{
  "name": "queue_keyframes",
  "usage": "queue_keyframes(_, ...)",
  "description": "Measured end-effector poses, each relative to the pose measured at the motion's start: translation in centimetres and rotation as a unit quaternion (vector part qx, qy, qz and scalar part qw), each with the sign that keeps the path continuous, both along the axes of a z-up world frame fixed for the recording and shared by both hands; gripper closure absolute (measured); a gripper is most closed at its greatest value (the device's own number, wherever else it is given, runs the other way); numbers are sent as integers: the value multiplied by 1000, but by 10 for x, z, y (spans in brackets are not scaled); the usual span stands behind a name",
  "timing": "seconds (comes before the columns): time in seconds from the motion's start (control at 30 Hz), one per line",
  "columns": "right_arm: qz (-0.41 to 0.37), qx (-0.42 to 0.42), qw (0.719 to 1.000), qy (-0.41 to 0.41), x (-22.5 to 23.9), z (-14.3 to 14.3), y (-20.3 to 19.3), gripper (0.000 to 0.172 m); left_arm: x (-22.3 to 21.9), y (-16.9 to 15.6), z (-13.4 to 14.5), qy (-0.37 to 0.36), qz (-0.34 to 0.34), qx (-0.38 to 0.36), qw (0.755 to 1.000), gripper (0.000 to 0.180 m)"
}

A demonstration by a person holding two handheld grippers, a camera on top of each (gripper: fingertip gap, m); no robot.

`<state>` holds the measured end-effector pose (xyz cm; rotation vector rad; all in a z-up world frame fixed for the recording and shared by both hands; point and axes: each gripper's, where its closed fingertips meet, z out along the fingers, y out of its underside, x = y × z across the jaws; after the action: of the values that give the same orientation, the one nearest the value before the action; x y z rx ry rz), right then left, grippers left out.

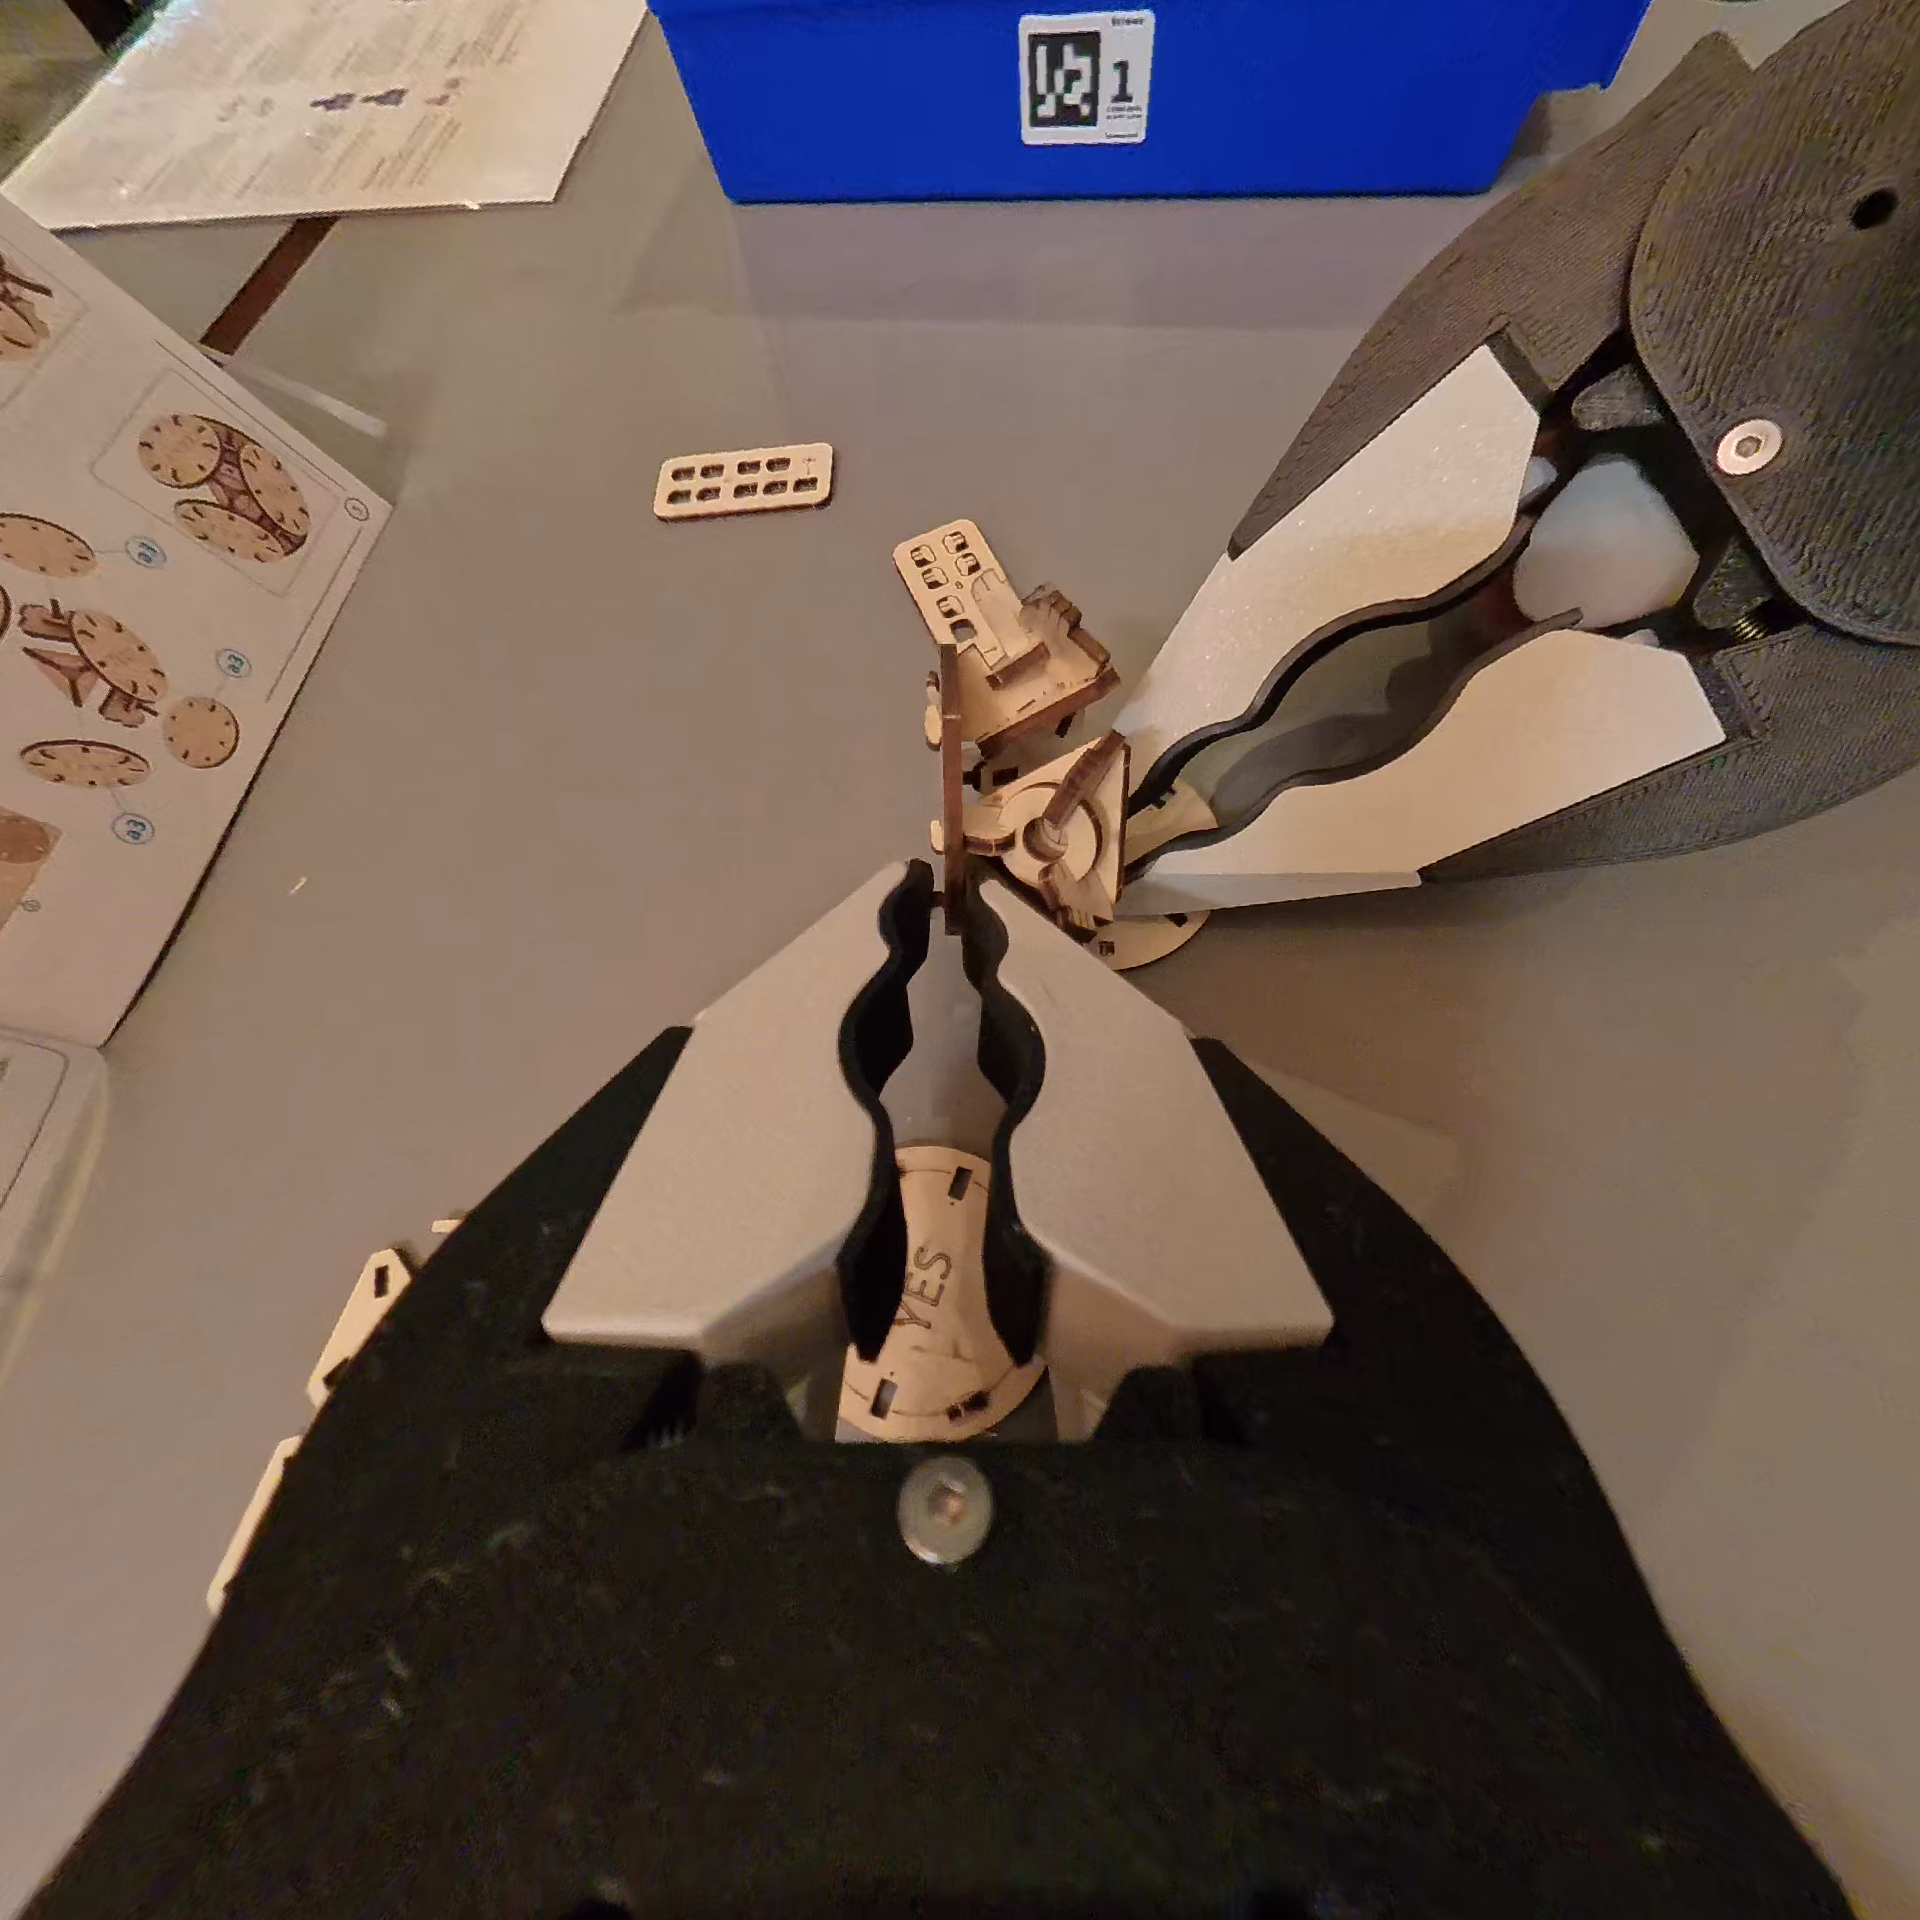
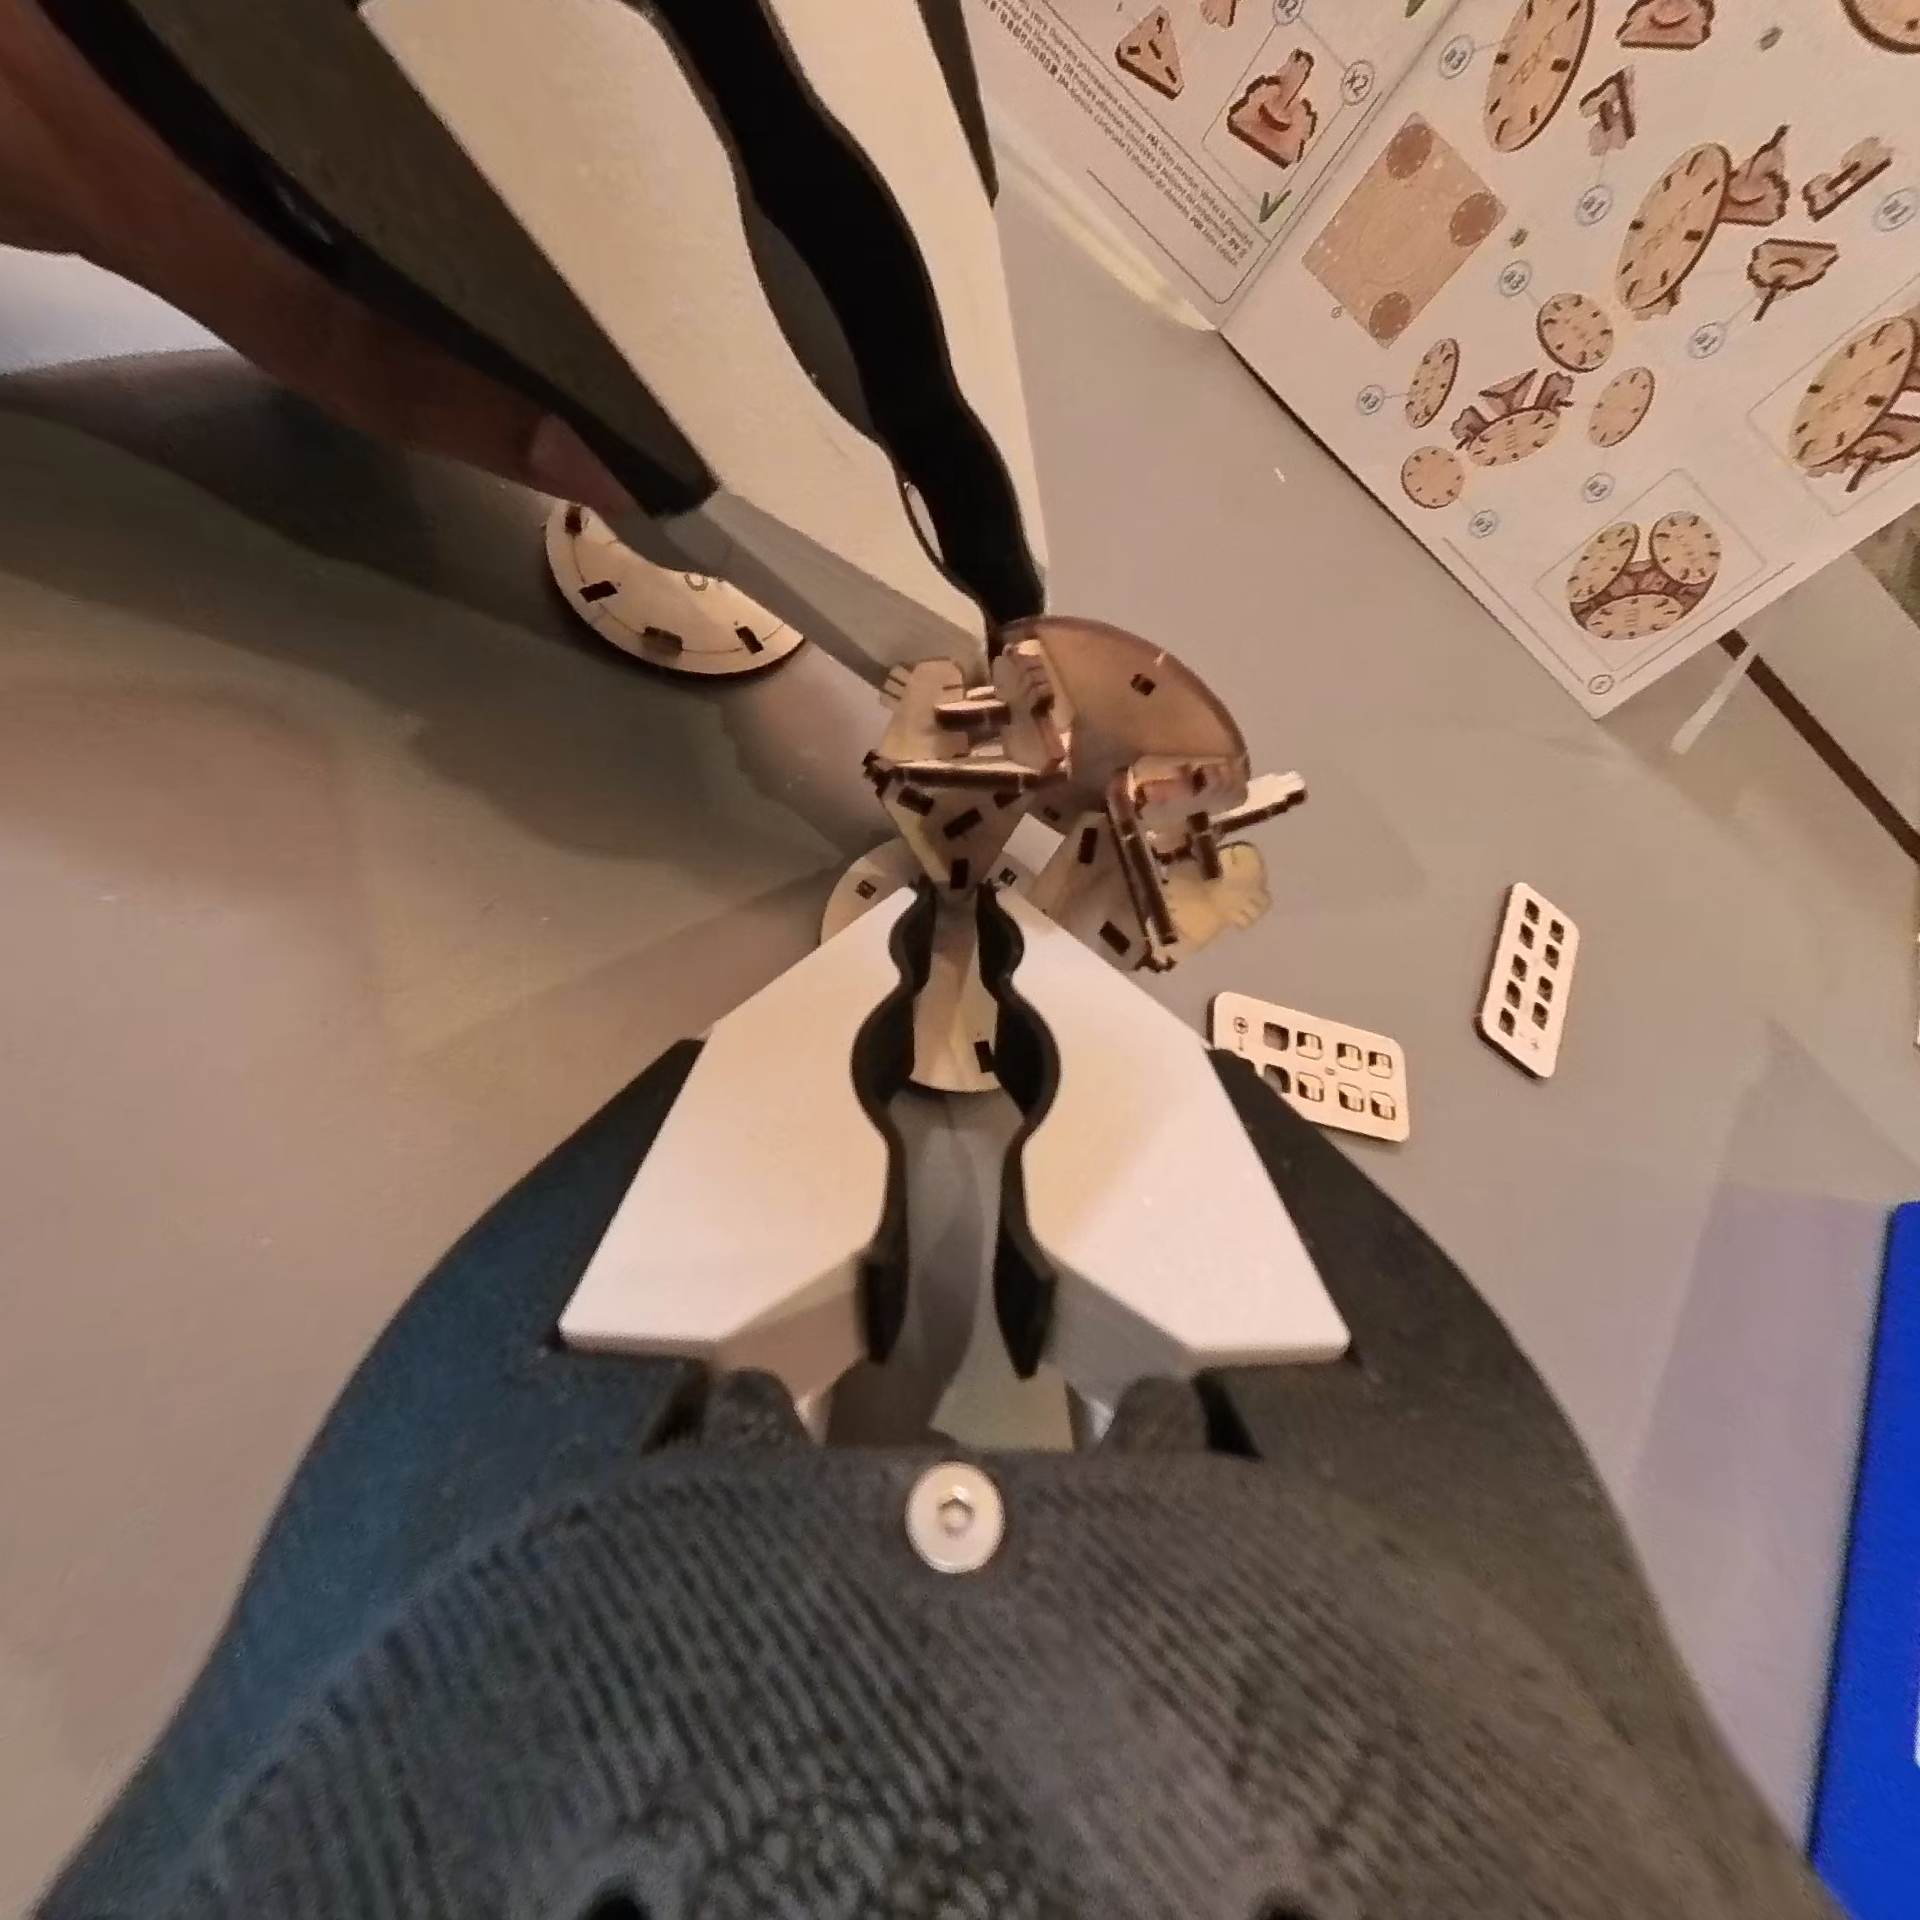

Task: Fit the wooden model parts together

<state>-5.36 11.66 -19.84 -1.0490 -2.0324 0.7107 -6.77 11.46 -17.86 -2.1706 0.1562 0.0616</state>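
In the left wrist view, the left gripper (image 1: 948,902) with grey fingers and black wavy pads is closed on the lower edge of a thin round plywood disc (image 1: 950,769), which is seen edge-on and stands upright just beyond the fingertips. This disc belongs to a small light plywood model of triangular plates and pegs (image 1: 1039,748). The right gripper (image 1: 1143,831) comes to the model from its right side, and its tips touch the model's triangular part. Left of the model the grey table (image 1: 623,727) is bare and wide; beyond the model lies a small flat plywood card with slots (image 1: 744,480), and further a blue plastic box (image 1: 1143,104). Far to the left of the model is a printed instruction sheet (image 1: 156,623). A round engraved plywood disc (image 1: 940,1309) lies on the table under the left gripper's fingers.

In the right wrist view, the right gripper (image 2: 948,914) is clamped on the lower corner of a light plywood triangular plate with dark slots (image 2: 940,831), and the model stands directly above the fingertips. The left gripper (image 2: 997,613) reaches the model from above and pinches the round disc at its rim (image 2: 1132,686). To the right of the model there are two slotted plywood cards (image 2: 1314,1065), (image 2: 1527,977), and the table between them and the model is open. The blue box edge (image 2: 1870,1455) is far to the lower right of the model.
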Motion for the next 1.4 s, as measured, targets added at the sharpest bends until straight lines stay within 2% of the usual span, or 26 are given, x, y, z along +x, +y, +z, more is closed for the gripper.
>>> queue_keyframes(0.17, 0, 1, 1000, 1, 0, 0, 0, 165, 0, 0, 0, 16, -3, -1, 1000, 179)
queue_keyframes(0.37, 14, -7, 999, 32, 5, 11, 0, 151, 0, 0, 0, 29, -5, -2, 1000, 178)
queue_keyframes(0.5, 9, -14, 998, 62, 13, 20, 13, 155, -1, 0, -1, 35, -4, -4, 999, 178)
queue_keyframes(0.6, -8, -55, 995, 78, 15, 30, 27, 156, -1, 0, -1, 40, -5, -6, 999, 178)
queue_keyframes(0.83, -23, -165, 986, -15, 7, 16, 36, 143, 0, 0, -1, 48, -6, -7, 999, 178)
queue_keyframes(1.4, 10, -243, 964, -102, -3, 5, 25, 152, 2, 1, 0, 63, -7, -14, 998, 178)
